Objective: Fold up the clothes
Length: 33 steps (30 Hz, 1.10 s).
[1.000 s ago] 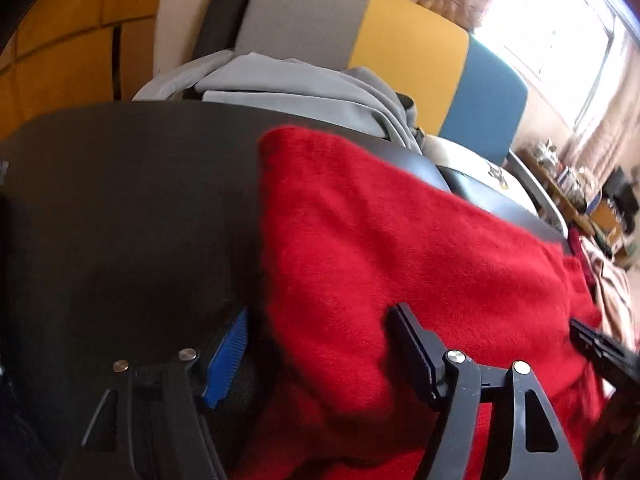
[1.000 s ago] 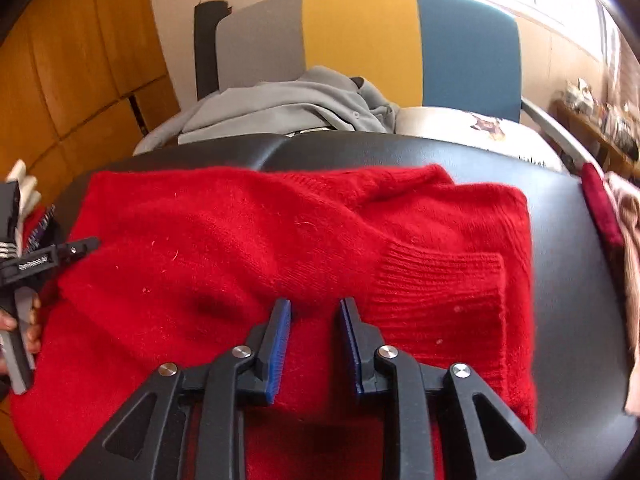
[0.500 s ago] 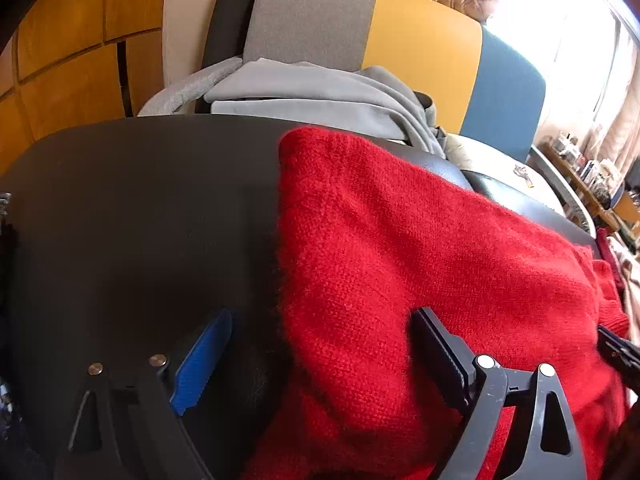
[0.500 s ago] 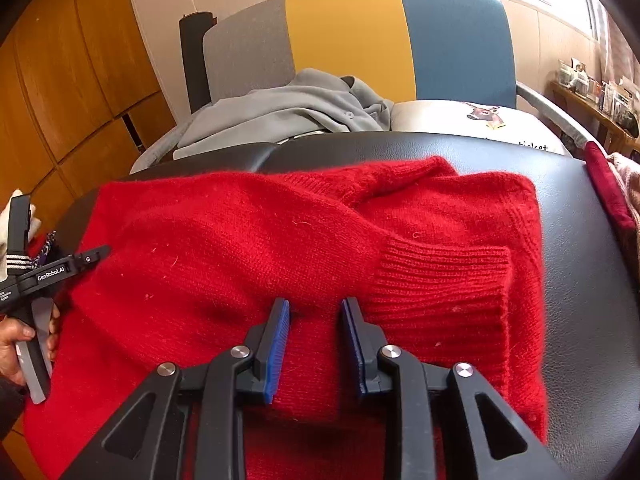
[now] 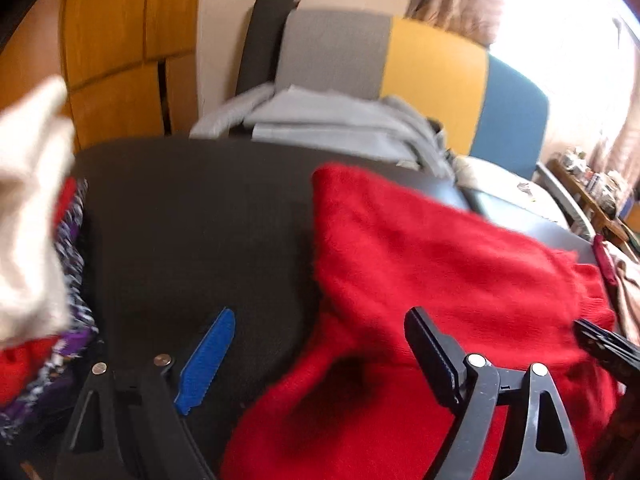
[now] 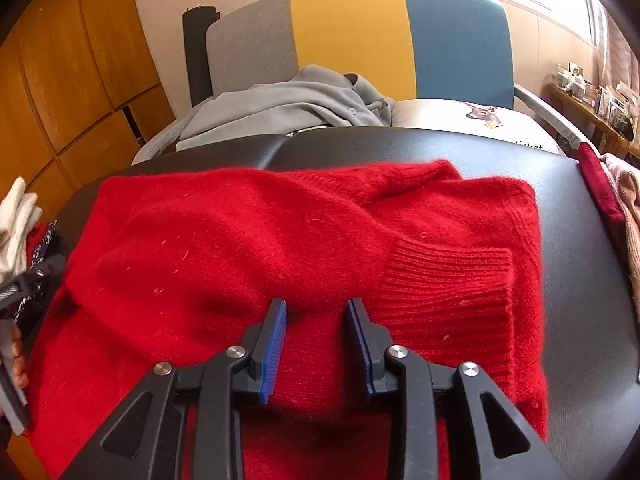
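A red knitted sweater (image 6: pixel 248 240) lies folded on the black padded table (image 6: pixel 580 280), one sleeve laid across it with the ribbed cuff (image 6: pixel 448 284) at the right. My right gripper (image 6: pixel 318 320) hovers low over the sweater's near edge, open with a narrow gap and nothing between its fingers. In the left wrist view the same sweater (image 5: pixel 440 264) fills the right half. My left gripper (image 5: pixel 320 352) stands wide open, astride the sweater's left edge, holding nothing. The left gripper (image 6: pixel 16 292) also shows at the far left of the right wrist view, held by a hand (image 6: pixel 18 356).
A grey garment (image 6: pixel 288 108) and a white printed cloth (image 6: pixel 460 116) lie on the grey, yellow and blue chair (image 6: pixel 352 32) behind the table. White and purple patterned clothes (image 5: pixel 48 240) are piled at the left. Dark red and pink clothes (image 6: pixel 608 192) sit at the right edge.
My left gripper has drawn back and swung left, bringing the pile of clothes at the left into view, and its picture is blurred. The right gripper has barely shifted.
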### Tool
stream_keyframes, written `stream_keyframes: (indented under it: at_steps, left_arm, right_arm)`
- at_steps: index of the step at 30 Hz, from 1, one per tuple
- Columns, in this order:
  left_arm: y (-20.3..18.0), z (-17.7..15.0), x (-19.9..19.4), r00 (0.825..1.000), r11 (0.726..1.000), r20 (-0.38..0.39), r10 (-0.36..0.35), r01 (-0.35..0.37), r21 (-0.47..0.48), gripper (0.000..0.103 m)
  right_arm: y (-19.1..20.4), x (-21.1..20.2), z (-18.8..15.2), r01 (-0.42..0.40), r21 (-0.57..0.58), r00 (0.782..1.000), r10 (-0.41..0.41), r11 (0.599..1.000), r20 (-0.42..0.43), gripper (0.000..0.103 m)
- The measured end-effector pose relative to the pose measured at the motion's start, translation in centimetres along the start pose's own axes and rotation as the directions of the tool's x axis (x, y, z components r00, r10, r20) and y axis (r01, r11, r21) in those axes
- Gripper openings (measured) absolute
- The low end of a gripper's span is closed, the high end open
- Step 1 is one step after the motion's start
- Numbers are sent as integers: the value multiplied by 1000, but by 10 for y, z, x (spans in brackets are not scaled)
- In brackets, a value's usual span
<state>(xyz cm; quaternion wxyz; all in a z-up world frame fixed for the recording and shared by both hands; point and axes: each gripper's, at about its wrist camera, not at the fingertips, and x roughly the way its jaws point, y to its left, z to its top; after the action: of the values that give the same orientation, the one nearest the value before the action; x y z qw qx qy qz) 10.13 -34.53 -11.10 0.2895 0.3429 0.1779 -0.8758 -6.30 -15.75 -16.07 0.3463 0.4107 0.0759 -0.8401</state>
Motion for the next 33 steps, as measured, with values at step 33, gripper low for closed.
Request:
stream_keyframes:
  at_steps: [33]
  left_arm:
    - [37, -20, -6, 977, 982, -98, -189, 191, 12, 98]
  right_arm:
    - [-87, -76, -41, -75, 143, 997, 75, 987, 5, 31]
